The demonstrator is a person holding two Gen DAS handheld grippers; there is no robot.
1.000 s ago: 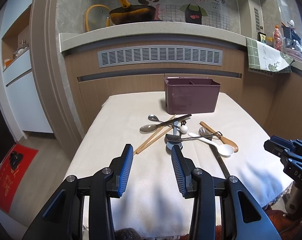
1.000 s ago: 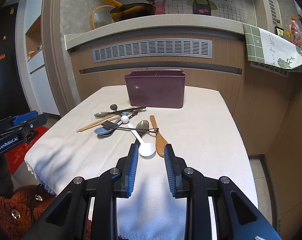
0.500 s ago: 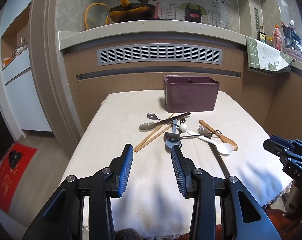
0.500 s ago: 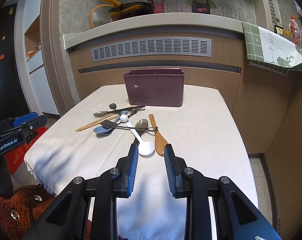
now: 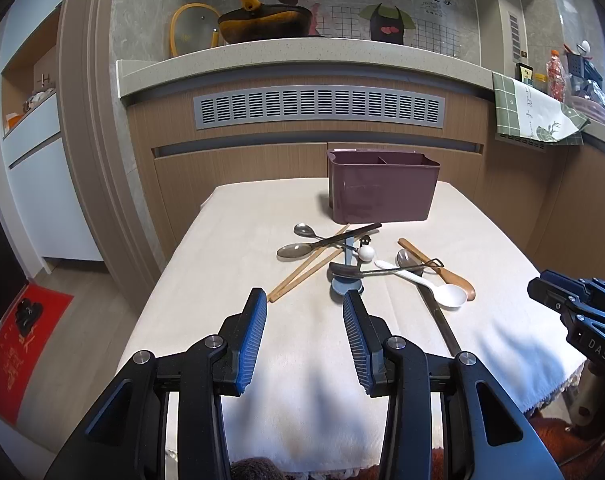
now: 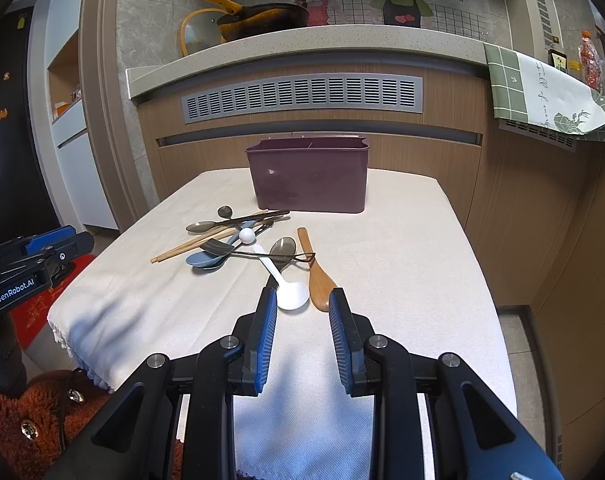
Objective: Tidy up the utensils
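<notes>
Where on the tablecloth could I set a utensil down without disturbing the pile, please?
Bare cloth lies right of the wooden spoon out to the table's right edge, and along the near edge between both grippers. It is crowded in front of the purple holder, where spoons and chopsticks overlap.

Even, soft indoor light. Faint shadows on tablecloth (image 5: 222,280) just ahead of both grippers. Strong fisheye bending and dark vignette at edges. Focus sharp throughout; no glare.
</notes>
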